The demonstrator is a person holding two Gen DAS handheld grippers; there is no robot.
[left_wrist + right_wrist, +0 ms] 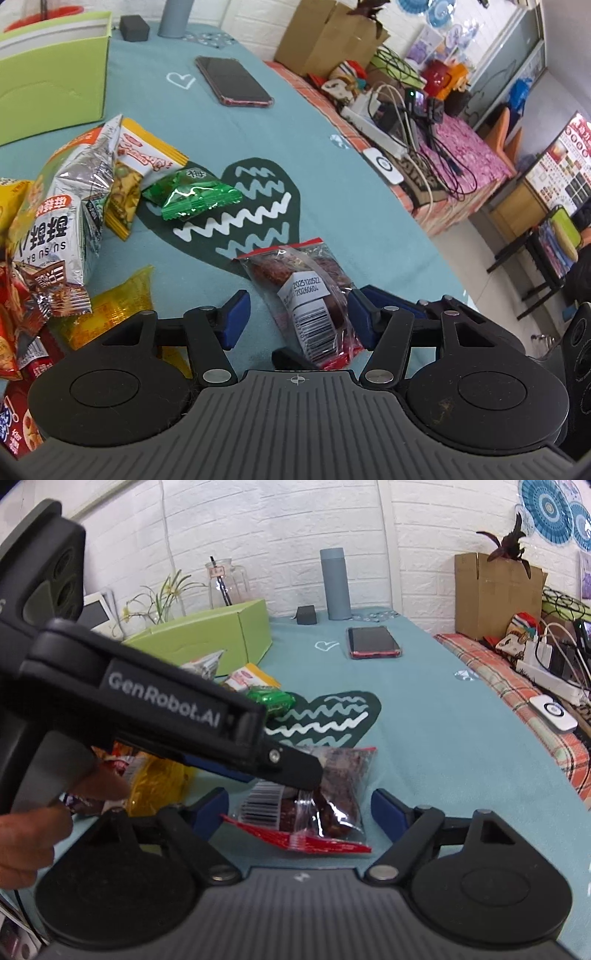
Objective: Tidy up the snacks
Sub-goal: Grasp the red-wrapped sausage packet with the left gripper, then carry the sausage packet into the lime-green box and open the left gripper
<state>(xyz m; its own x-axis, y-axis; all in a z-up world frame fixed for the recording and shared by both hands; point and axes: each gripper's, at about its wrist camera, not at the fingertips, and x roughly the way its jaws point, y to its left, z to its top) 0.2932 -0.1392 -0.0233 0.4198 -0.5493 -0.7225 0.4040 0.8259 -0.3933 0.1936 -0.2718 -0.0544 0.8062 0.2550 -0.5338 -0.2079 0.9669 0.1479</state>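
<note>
A clear snack packet (314, 295) with red sealed ends and a barcode label lies on the teal tablecloth (258, 122). My left gripper (298, 317) is open around it; the packet lies close to the right blue pad (360, 314) and well apart from the left one. In the right wrist view the same packet (332, 801) lies between the spread fingers of my right gripper (299, 808), which is open, with neither pad pressing on it. The left gripper (303, 775) reaches in from the upper left, its tip over the packet. A hand (29, 834) holds its handle.
A heap of snack bags (66, 221) lies left, with a green packet (192, 199) and a yellow packet (110, 310) beside it. A lime-green box (221, 635) stands behind the heap. A phone (373, 642) and a grey flask (335, 585) are farther back. The table's edge runs along the right.
</note>
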